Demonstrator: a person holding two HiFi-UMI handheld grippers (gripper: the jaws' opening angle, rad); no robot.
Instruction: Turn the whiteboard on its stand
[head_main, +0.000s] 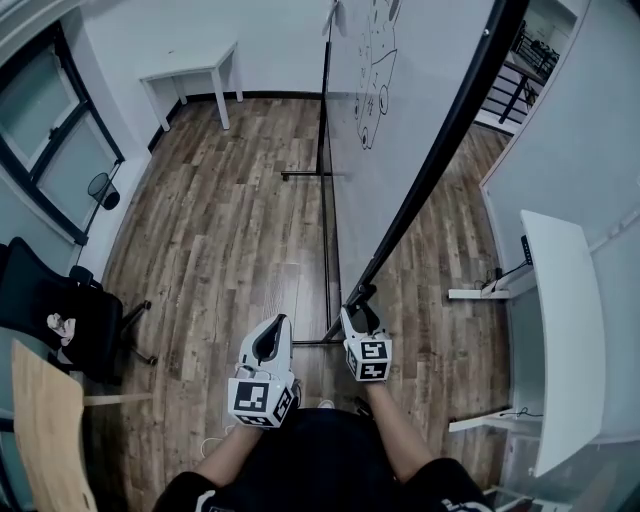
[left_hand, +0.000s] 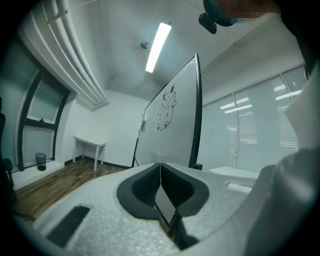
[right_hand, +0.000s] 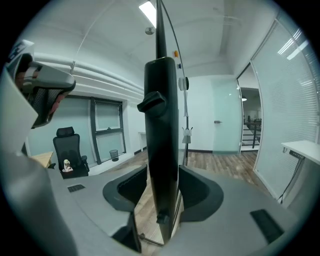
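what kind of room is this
Most likely an office or meeting room. A large whiteboard with drawings stands on its stand, a white desk sits along the wall, and there is a black office chair.

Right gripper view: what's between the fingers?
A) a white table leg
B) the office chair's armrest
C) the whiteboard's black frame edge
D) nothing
C: the whiteboard frame, a black upright edge, stands between the fingers of the right gripper.
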